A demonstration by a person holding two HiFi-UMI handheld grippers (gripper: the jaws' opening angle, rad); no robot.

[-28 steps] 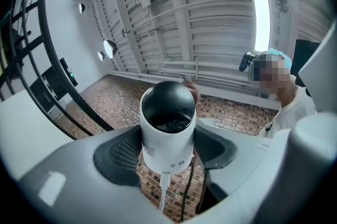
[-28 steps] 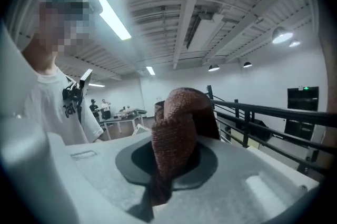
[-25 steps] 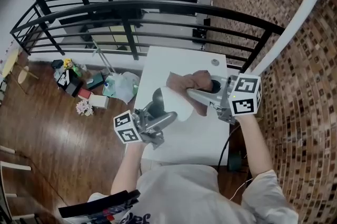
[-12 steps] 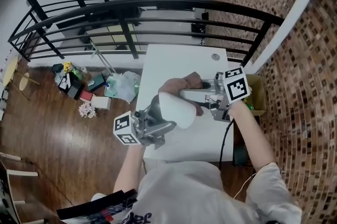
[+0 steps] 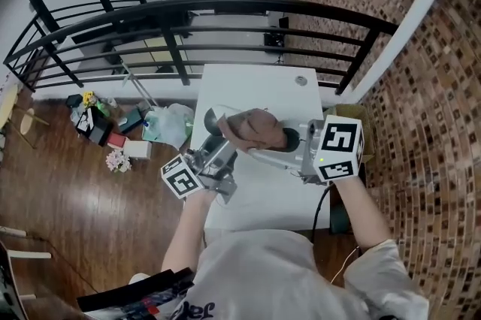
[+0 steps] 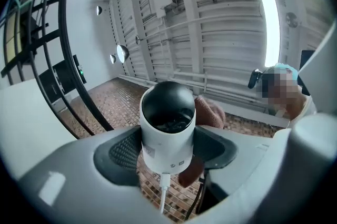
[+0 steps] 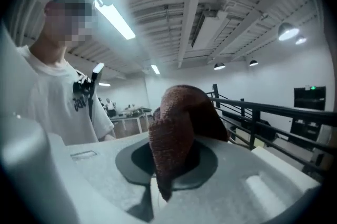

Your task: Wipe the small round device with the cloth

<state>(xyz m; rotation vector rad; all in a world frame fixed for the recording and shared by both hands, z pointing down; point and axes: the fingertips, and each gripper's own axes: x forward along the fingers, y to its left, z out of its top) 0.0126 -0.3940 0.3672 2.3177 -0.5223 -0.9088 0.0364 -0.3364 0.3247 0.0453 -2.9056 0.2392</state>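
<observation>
My left gripper (image 5: 213, 151) is shut on the small round device (image 5: 211, 119), a white cylinder with a black domed end, held above the white table (image 5: 255, 86). In the left gripper view the device (image 6: 167, 124) sits between the dark pads, and a white cable (image 6: 162, 192) hangs from it. My right gripper (image 5: 276, 143) is shut on the brown cloth (image 5: 253, 128), which lies against the device and hides most of its white body. The cloth (image 7: 176, 133) fills the gap between the jaws in the right gripper view, and a fold of the cloth (image 6: 210, 112) shows behind the device.
A small round fitting (image 5: 301, 80) sits near the table's far right corner. A black railing (image 5: 180, 18) curves behind the table. Bags and boxes (image 5: 113, 127) lie on the wood floor to the left. A brick wall (image 5: 421, 108) stands at the right.
The device has swung away from me with its dark end turned outward. The cloth has moved left onto the device and now covers its white body.
</observation>
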